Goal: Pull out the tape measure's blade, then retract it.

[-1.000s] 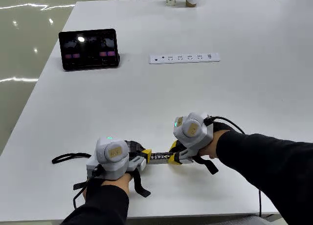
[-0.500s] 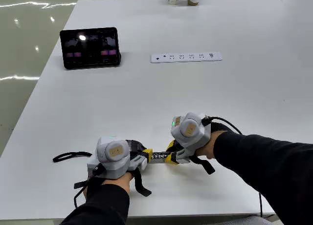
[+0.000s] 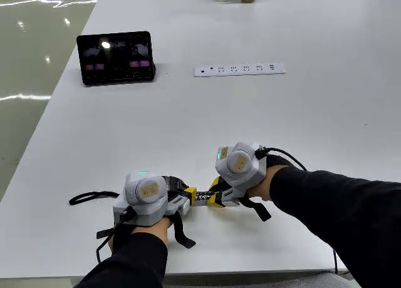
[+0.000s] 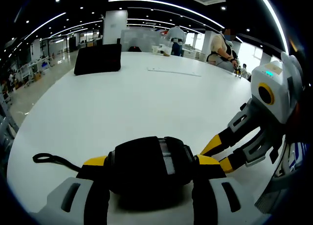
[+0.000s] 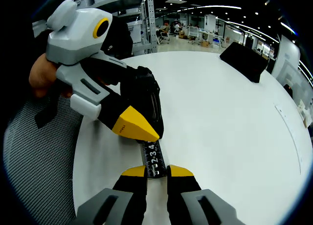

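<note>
L claw (image 4: 152, 161) clamps black plastic tape-measure case (image 5: 145, 93); R claw (image 5: 156, 172) pinches thin numbered metal blade (image 5: 152, 155). Blade likely springy, slick, kink-prone: hold flat near tip.

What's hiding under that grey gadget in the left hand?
A black tape measure, clamped by the left gripper. A short stretch of blade runs to the right gripper. The underside of the case is covered.

looks along the left gripper (image 4: 152, 162) at 6 o'clock, clamped on a black tape measure (image 4: 146, 154), yellow-tipped jaws against both its sides. catches a black wrist strap (image 4: 49, 159) looped toward 8 o'clock on the white table (image 4: 122, 107). takes in the right gripper (image 4: 219, 154) at 3 o'clock, yellow tips just beside the case. finds a dark tablet (image 4: 98, 58) upright at 11 o'clock, a power strip (image 4: 173, 72) flat near 12.
</note>
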Available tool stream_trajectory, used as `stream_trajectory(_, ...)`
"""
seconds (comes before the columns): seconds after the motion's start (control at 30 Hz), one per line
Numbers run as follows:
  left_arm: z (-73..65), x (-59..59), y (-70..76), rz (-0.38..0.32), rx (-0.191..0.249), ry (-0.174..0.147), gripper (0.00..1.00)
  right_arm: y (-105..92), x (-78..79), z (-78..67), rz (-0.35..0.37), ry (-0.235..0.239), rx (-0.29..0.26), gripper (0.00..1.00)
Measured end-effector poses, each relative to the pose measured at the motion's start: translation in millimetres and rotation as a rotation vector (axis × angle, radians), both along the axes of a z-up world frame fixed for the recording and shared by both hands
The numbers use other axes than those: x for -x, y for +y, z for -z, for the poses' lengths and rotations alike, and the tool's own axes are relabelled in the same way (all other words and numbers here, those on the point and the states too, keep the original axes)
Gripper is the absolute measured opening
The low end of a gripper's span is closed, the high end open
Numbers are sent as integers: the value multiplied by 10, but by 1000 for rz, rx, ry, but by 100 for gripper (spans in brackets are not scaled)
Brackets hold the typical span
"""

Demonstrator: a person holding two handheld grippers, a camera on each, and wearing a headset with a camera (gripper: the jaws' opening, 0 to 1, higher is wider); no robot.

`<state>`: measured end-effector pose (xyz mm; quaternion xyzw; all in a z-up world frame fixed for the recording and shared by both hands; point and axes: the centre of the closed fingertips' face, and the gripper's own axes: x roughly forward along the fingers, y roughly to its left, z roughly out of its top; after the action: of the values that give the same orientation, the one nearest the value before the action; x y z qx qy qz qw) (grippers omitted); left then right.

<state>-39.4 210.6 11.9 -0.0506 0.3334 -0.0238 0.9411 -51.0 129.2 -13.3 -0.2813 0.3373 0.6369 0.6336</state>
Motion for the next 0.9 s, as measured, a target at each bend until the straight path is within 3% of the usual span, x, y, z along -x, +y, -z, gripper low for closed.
stream_trajectory(0.43, -1, 0, 0, 0, 0, -1, 64, 101, 17, -7, -9, -9, -15, 12)
stream_trajectory(0.5, 1, 1, 0, -1, 0, -1, 64, 114, 24, -9, -45, -28, -17, 12)
stream_trajectory(0.9, 2, 4, -5, 1, 2, -2, 64, 195, 50, 8, -9, -5, -32, 12)
